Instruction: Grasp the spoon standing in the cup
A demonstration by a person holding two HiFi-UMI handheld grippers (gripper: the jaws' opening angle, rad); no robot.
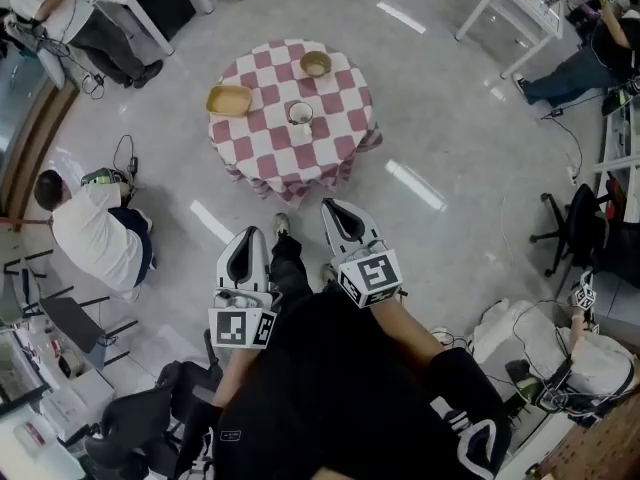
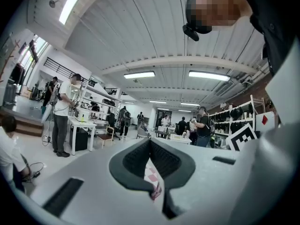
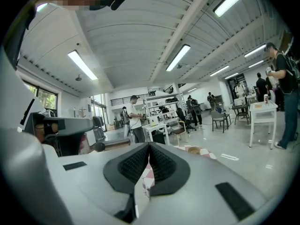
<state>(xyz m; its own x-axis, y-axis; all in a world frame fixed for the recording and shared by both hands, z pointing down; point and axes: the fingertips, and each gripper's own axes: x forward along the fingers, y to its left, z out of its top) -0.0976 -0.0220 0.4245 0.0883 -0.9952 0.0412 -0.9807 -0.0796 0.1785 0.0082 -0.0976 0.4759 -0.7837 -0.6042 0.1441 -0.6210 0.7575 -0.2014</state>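
Note:
A white cup [image 1: 300, 114] stands near the middle of a small round table with a red-and-white checked cloth [image 1: 260, 158]. The spoon in it is too small to make out. Both grippers are held well short of the table, above the floor. My left gripper [image 1: 248, 233] is shut and holds nothing; in its own view the left gripper [image 2: 150, 140] shows pads meeting at the tip. My right gripper [image 1: 334, 206] is also shut and empty, and in its own view the right gripper [image 3: 149, 145] has its tips together. A strip of checked cloth [image 3: 146, 172] shows below the pads.
A tan oblong bowl [image 1: 229, 100] lies at the table's left and a round bowl [image 1: 316, 64] at its far side. A person in white [image 1: 95, 233] crouches on the floor to the left. White desks [image 1: 515, 8], an office chair [image 1: 575, 228] and cables surround the area.

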